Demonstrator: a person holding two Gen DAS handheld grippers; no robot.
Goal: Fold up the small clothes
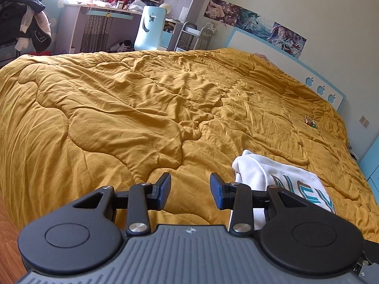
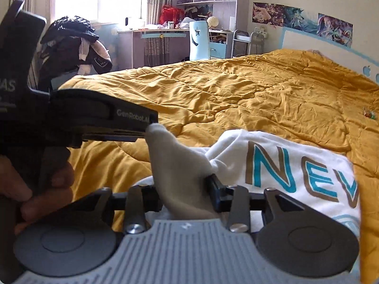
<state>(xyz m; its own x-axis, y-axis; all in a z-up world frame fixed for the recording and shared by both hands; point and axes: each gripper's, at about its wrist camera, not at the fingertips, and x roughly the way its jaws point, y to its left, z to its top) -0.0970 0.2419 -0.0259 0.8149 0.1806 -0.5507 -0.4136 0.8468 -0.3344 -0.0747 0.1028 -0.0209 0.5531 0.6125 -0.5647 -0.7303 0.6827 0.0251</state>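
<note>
Now, the move ahead turns on where the shirt (image 1: 267, 177) lies from each set of fingers. It is spread on the quilt (image 1: 118, 118) at the near edge of the bed. In the right wrist view its printed letters run off to the right, so its long side seems to run across your reach, not away from you.

Your left gripper (image 1: 190, 189) has its fingers spread about halfway with only bare quilt between them. The shirt lies to the right of them, its nearest lobe just beside the right-hand finger and not in the gap.

Your right gripper (image 2: 187, 189) is much the nearer one. A bunched peak of the white cloth rises right up through its gap. The right-hand finger (image 2: 214, 187) touches that cloth, while the other is hidden behind it. I cannot tell whether the pads are pinching the cloth or it only sits loose between them.

From that same view, your hand (image 2: 42, 184) holds the left gripper side-on at the left. Its tip points at the top of the peak and looks just beside it.

I judge that the left has to shift to its right before it can take any cloth. The right is already on the cloth.
</note>
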